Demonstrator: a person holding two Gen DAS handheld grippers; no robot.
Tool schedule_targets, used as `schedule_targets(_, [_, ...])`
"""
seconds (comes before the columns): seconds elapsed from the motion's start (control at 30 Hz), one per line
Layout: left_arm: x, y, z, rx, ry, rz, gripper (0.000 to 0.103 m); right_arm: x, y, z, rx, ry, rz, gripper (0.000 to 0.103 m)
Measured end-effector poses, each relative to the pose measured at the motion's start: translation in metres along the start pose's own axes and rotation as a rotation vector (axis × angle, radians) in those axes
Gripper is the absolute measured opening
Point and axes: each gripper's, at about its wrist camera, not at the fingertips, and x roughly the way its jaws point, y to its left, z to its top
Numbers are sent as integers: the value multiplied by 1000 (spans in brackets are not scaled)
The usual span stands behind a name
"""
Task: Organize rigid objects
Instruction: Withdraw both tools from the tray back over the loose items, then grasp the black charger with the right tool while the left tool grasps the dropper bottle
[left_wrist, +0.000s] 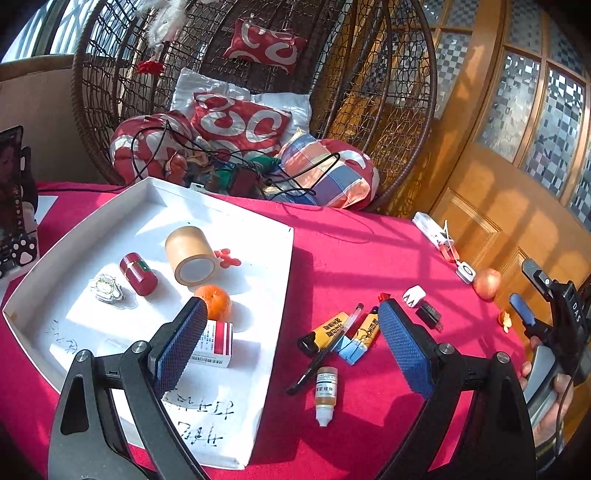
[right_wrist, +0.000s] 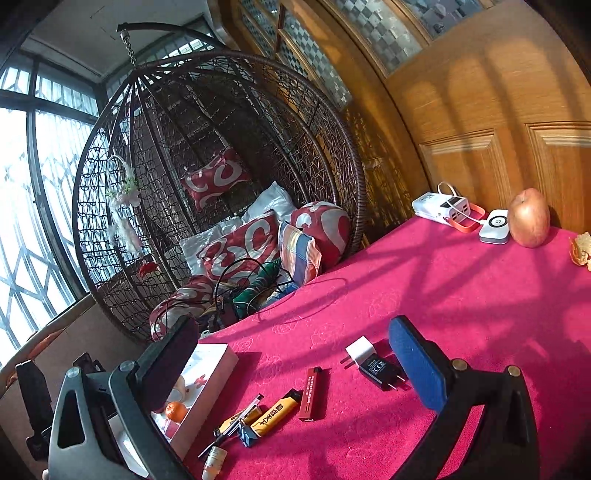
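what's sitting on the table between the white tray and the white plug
In the left wrist view, between the tray and the white plug lie two yellow tubes, a pen and a dropper bottle.

Left tool (left_wrist: 291, 343) partly hides the medicine box (left_wrist: 214, 345).

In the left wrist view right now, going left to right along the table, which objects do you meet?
Clear trinket → red canister → cardboard tube → orange → dropper bottle → white plug → apple.
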Motion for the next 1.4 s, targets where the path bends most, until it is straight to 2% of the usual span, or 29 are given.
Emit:
schedule_targets(0.1, [16,-16,-9,68,80,-49,94,-4,-13,-2,33,-6,-12,103])
schedule_targets(0.3, [37,-59,-41,205,215,-148,94,1,-25,-6,27,47,-42,103])
schedule_targets(0.37, [43,-69,-54,234,254,-139,86,3,-30,-8,30,67,-44,103])
schedule_targets(0.4, [47,-71,-59,240,276,-131,72,4,-32,-9,34,73,-47,103])
schedule_targets(0.43, [52,-72,-64,239,301,-114,66,4,-35,-10,41,81,-51,103])
schedule_targets(0.5, [60,-71,-71,233,333,-83,66,8,-43,-11,62,104,-60,103])
schedule_targets(0.57, [63,-71,-70,249,320,-48,66,9,-51,-13,86,121,-73,103])
schedule_targets(0.83, [70,-64,-69,234,334,-3,66,11,-81,-17,109,178,-135,103])
schedule_targets(0.9, [78,-60,-73,214,372,-13,66,12,-87,-19,127,191,-147,103])
schedule_targets(0.93, [79,-60,-75,217,366,-11,66,13,-89,-20,138,198,-149,103])
schedule_targets(1.07, [85,-73,-78,288,367,-29,64,18,-87,-23,106,216,-140,103])
schedule_targets(1.13, [86,-78,-79,326,354,-8,53,25,-78,-24,24,238,-130,103])
schedule_targets(1.17, [86,-78,-79,329,350,-8,51,29,-73,-23,-20,250,-128,103])
schedule_targets(1.23, [87,-74,-75,307,343,-18,29,41,-66,-23,-106,286,-117,103])
schedule_targets(1.33, [90,-69,-72,293,338,-25,24,64,-59,-25,-206,359,-105,103])
schedule_targets(1.4, [90,-71,-73,313,332,-11,24,80,-56,-28,-256,411,-99,96])
